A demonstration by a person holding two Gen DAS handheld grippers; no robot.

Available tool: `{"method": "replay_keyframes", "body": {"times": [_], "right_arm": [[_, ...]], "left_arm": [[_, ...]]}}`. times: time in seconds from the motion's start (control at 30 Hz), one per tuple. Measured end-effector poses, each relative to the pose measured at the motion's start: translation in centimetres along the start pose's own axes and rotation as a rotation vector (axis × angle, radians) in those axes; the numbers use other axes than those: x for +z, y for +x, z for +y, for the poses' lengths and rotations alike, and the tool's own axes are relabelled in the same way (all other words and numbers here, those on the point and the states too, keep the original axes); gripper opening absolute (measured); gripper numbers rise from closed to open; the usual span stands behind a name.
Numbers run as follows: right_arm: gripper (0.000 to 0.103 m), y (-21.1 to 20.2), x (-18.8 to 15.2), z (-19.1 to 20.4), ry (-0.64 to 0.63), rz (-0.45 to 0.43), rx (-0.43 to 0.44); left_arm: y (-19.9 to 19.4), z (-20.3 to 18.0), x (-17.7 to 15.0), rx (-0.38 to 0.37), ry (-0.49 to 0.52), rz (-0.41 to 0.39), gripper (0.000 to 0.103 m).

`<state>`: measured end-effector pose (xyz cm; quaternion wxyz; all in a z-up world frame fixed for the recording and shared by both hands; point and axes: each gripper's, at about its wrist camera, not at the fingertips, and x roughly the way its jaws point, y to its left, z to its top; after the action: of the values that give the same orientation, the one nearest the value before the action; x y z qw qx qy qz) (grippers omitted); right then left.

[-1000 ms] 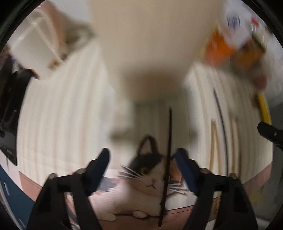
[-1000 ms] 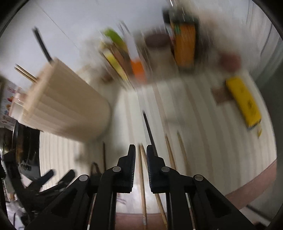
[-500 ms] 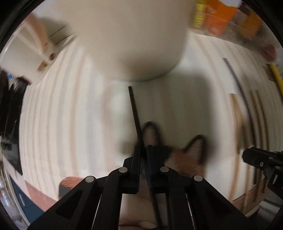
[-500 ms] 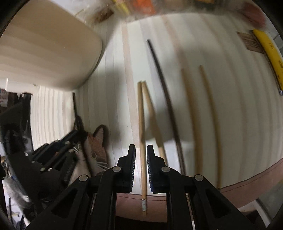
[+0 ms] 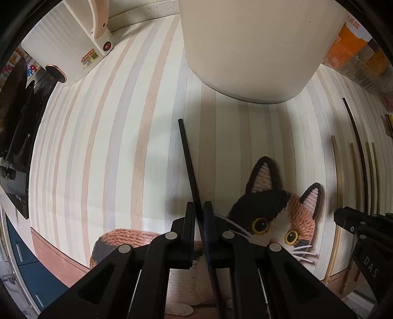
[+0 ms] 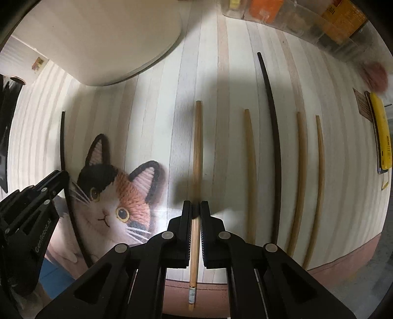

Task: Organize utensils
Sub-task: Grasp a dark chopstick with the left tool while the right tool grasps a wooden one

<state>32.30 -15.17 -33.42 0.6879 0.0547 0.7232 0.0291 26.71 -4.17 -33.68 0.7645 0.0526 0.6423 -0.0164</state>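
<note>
My left gripper (image 5: 199,208) is shut on a black chopstick (image 5: 188,157) that points toward the cream utensil holder (image 5: 255,49). My right gripper (image 6: 195,208) is shut on a wooden chopstick (image 6: 197,147) lying along the striped mat (image 6: 159,122). To its right lie a second wooden chopstick (image 6: 250,159), another black chopstick (image 6: 272,122) and two more wooden ones (image 6: 302,171). The holder's base (image 6: 98,36) shows at top left in the right wrist view. The left gripper (image 6: 32,208) with its black chopstick shows at left there.
A cat picture (image 5: 277,216) is printed on the mat. A white appliance (image 5: 66,41) stands at back left. Clear boxes with orange packets (image 6: 307,17) line the back. A yellow object (image 6: 380,132) lies at far right. The mat's brown front edge (image 6: 343,255) is near.
My left gripper went from open to shut on the black chopstick. My right gripper came down and forward over the wooden chopsticks and now grips one. Both views have steadied.
</note>
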Motion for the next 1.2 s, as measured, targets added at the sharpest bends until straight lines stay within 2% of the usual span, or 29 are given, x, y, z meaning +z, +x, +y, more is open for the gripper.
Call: {"method": "replay_keyframes", "body": {"times": [0.1, 0.23, 0.4, 0.5, 0.63, 0.83, 1.2], "right_arm": [[0.007, 0.1, 0.2, 0.1, 0.007, 0.012, 0.006], [0.007, 0.6, 1.3, -0.2, 0.012, 0.019, 0.004], [0.007, 0.3, 2.6, 0.2, 0.005, 0.018, -0.024], [0.007, 0.6, 2.3, 0.6, 0.002, -0.016, -0.094], [0.007, 0.6, 2.9, -0.1, 0.031, 0.004, -0.058], [0.008, 0.9, 4.0, -0.1, 0.016, 0.029, -0.056], [0.008, 0.6, 4.3, -0.4, 0.023, 0.019, -0.048]], "left_arm": [[-0.3, 1.5, 0.0, -0.005, -0.003, 0.001, 0.005], [-0.3, 0.5, 0.4, 0.004, 0.014, 0.0, 0.004], [-0.1, -0.8, 0.9, 0.039, 0.108, -0.023, 0.004], [0.0, -0.6, 1.1, 0.023, 0.094, -0.009, 0.004], [0.2, -0.6, 1.1, 0.025, 0.086, -0.006, 0.004], [0.1, -0.4, 1.4, 0.015, 0.071, -0.001, 0.004], [0.2, -0.7, 1.6, 0.026, 0.069, -0.011, 0.004]]}}
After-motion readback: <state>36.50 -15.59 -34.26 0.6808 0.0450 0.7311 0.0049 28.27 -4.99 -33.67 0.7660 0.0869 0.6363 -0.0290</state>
